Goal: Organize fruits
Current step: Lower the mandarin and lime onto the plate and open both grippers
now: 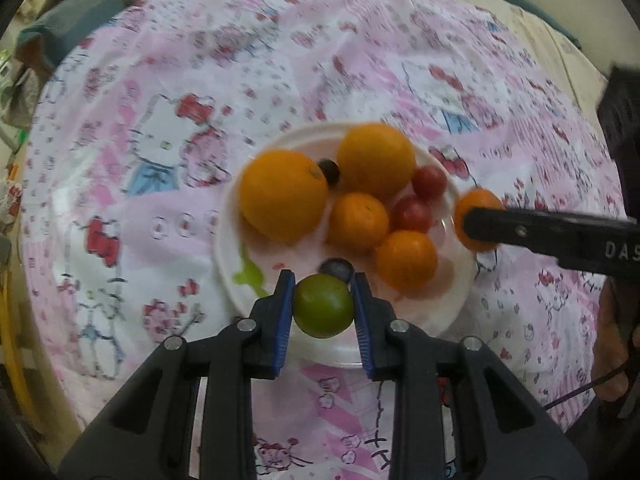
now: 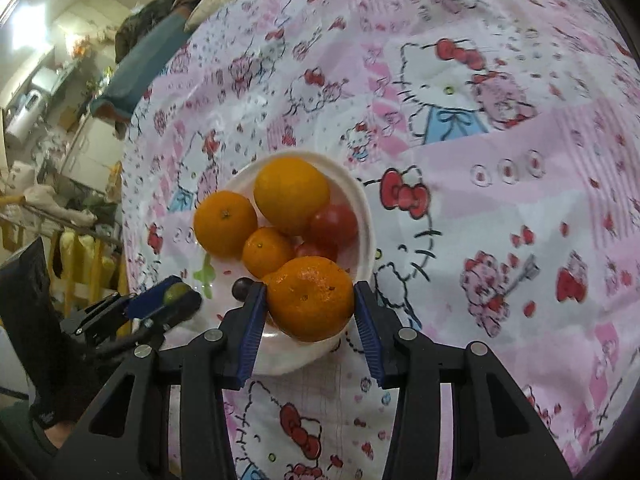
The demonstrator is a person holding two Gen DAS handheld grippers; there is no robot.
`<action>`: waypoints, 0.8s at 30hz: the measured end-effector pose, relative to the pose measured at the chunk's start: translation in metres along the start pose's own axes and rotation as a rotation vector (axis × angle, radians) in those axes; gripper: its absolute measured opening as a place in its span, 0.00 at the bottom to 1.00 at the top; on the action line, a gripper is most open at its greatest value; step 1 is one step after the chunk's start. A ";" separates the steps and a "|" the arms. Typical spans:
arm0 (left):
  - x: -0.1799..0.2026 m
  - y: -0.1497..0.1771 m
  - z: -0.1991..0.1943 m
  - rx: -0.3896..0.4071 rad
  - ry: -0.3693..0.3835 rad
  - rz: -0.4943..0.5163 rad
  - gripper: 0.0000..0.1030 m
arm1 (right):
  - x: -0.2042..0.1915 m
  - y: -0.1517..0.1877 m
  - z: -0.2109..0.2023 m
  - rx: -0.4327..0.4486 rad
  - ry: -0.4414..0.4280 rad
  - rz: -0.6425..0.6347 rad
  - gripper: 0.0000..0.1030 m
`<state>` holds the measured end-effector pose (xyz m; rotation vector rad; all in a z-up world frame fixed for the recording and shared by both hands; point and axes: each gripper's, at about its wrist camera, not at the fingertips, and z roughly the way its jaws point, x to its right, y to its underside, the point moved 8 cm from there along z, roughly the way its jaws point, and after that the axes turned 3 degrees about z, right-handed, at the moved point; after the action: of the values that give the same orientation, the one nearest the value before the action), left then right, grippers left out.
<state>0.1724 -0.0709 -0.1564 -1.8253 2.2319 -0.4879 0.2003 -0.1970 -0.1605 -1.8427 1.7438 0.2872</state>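
Note:
A white plate [image 1: 240, 272] on the pink patterned cloth holds several oranges [image 1: 284, 196], two red tomatoes [image 1: 412, 214] and two dark grapes [image 1: 338, 269]. My left gripper [image 1: 323, 306] is shut on a green lime [image 1: 323, 306] above the plate's near edge. My right gripper [image 2: 309, 306] is shut on an orange mandarin [image 2: 310, 298] above the plate [image 2: 360, 200]; it shows in the left wrist view [image 1: 478, 220] at the plate's right rim. The left gripper with the lime [image 2: 176, 294] shows at left in the right wrist view.
The pink Hello Kitty cloth [image 1: 160, 140] covers the whole table. Clothes and a blue cushion [image 2: 140, 68] lie at its far edge. Room clutter and furniture [image 2: 48, 128] stand beyond the table at left.

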 end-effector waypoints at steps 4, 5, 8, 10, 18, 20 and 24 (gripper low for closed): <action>0.010 0.005 0.012 -0.025 0.020 0.018 0.24 | -0.001 0.001 0.012 -0.023 0.010 -0.016 0.45; 0.012 0.005 0.014 -0.029 0.027 0.016 0.24 | -0.001 0.001 0.014 -0.028 0.011 -0.016 0.46; 0.016 0.006 0.018 -0.037 0.038 0.015 0.24 | -0.002 0.003 0.017 -0.041 0.011 -0.021 0.46; 0.018 0.005 0.020 -0.038 0.046 0.017 0.24 | -0.002 0.003 0.018 -0.040 0.017 -0.019 0.46; 0.018 0.001 0.018 -0.024 0.036 0.019 0.24 | 0.004 0.001 0.018 -0.045 -0.011 0.030 0.47; 0.019 0.001 0.019 -0.026 0.034 0.022 0.24 | 0.005 -0.001 0.015 -0.035 -0.028 0.046 0.54; 0.015 0.002 0.019 -0.029 0.014 0.021 0.25 | 0.003 -0.008 0.006 0.012 -0.044 0.060 0.69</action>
<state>0.1751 -0.0881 -0.1743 -1.8163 2.2769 -0.4681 0.2095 -0.1964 -0.1651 -1.7654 1.7687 0.3382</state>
